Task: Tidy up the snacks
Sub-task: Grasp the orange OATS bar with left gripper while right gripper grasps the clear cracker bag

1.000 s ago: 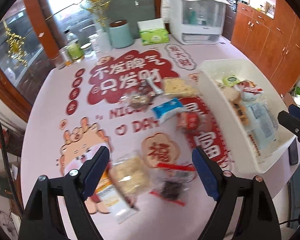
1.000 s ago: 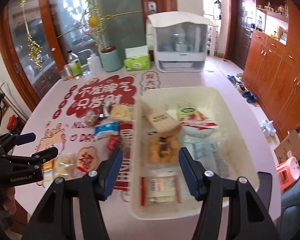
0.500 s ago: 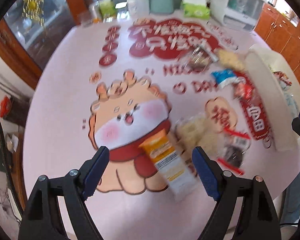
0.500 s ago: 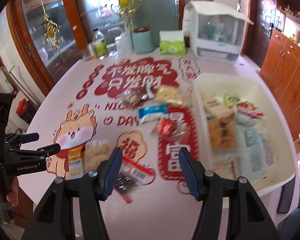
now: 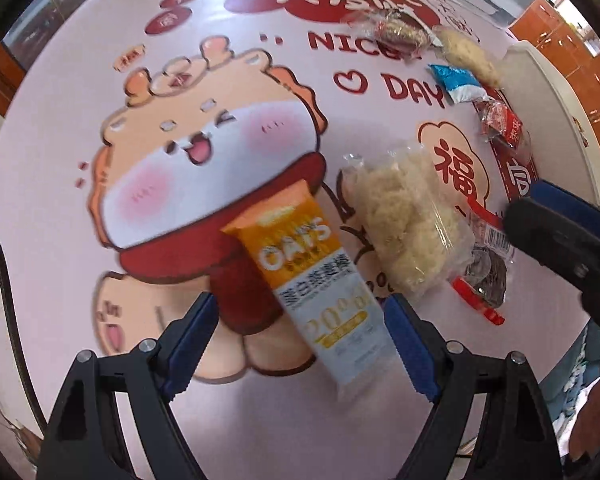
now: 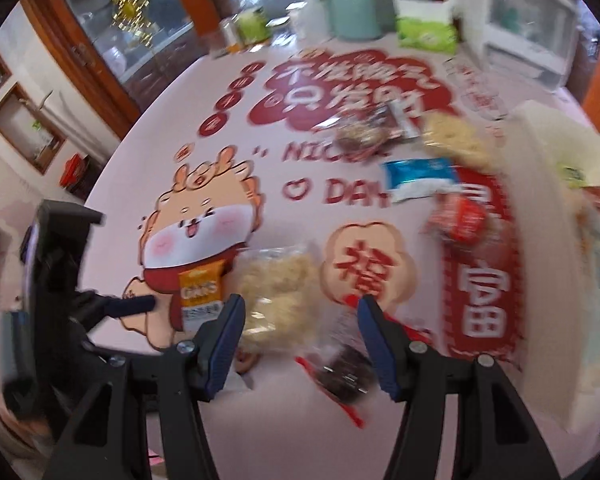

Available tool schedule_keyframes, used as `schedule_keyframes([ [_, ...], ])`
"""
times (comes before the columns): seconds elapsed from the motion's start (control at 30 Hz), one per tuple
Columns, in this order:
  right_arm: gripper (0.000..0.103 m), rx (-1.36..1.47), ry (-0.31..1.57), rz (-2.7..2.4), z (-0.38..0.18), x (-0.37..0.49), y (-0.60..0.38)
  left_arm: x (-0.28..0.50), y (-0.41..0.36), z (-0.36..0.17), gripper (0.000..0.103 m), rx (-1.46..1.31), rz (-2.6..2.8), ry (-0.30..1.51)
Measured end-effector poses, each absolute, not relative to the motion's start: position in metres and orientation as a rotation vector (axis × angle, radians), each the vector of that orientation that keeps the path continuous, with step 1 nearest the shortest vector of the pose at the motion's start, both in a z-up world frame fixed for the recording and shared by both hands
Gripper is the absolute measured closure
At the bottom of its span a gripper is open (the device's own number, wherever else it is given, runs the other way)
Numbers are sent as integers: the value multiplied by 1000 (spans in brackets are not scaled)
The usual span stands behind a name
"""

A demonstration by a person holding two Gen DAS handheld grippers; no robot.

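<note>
Left wrist: hovering over the oats bar (image 5: 314,280) lying on the table (image 5: 60,128), left gripper (image 5: 300,340) gaping, empty — risking pinching the rice cake (image 5: 404,220) just beside it, or sliding the slick wrapper.

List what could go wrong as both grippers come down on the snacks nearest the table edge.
1. The oats packet lies slanted between the open left gripper fingers, overlapping the clear puffed-snack bag; closing may pinch or drag both.
2. The right gripper, also open, hangs over that same bag and the dark packet with red ends; it may catch the wrong one.
3. The two grippers work close together, so they might collide.
</note>
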State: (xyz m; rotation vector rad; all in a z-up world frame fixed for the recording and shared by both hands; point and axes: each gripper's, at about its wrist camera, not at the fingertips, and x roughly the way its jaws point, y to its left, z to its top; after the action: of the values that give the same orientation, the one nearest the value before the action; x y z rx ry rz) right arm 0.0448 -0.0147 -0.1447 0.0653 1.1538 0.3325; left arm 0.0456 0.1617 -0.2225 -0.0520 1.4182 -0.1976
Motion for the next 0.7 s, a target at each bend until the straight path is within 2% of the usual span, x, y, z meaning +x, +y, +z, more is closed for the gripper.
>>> schedule_keyframes([
  [0.33, 44, -36, 1308, 417, -193, 79, 27, 35, 158, -235, 18, -18, -94, 1363],
  [0.4, 44, -61, 1329, 406, -202, 81, 31, 31, 161, -234, 26, -3, -66, 1343],
  [0.47, 46, -64, 1327, 412, -205, 80, 32, 28, 163, -229, 47, 17, -49, 1317],
  [0.53, 55, -78, 1309, 431, -204, 77, 33, 25, 166, -226, 61, 13, -45, 1300],
  [0.7, 62, -94, 1295, 453, -202, 71, 30, 23, 175, -222, 66, -24, -38, 1296],
])
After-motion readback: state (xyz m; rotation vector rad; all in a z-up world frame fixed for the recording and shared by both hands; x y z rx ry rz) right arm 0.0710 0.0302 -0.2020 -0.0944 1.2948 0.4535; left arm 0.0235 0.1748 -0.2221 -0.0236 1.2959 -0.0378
